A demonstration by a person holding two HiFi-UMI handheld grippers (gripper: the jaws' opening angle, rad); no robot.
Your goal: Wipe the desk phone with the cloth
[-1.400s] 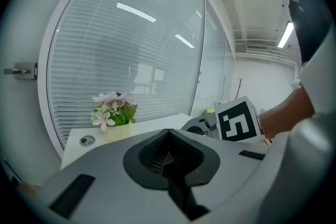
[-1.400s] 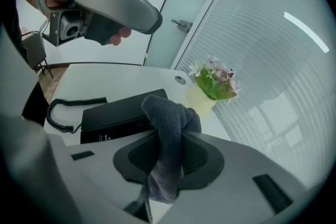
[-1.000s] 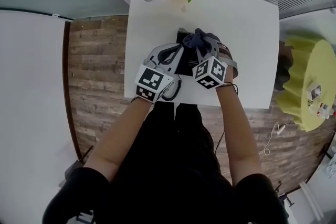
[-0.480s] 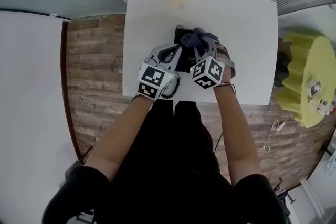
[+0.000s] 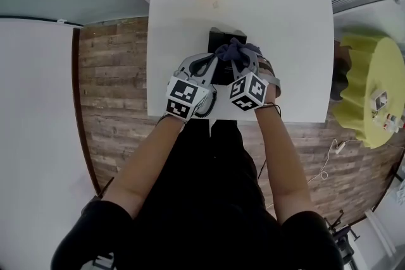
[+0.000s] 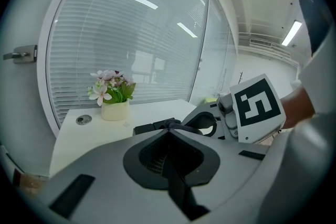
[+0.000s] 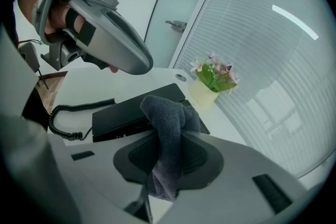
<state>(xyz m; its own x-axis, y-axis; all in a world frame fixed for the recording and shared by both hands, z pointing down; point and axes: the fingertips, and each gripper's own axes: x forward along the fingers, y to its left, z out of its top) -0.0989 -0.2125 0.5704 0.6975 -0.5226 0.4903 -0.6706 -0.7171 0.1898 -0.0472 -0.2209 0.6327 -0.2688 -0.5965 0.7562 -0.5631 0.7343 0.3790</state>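
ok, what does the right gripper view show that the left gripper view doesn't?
Only the right gripper view: the grey cloth clamped in the right claw, the desk phone seen from above, its coiled cord, and the left claw from outside, raised above the table. Only the left gripper view: the left claw's jaws shut with nothing between them, and the right claw's marker cube. Both: the flower pot, the white table, the blinds, and a dark edge of the phone.

desk phone (image 5: 221, 35): partly hidden under cloth (image 5: 236, 49) | its keys: too small to tell
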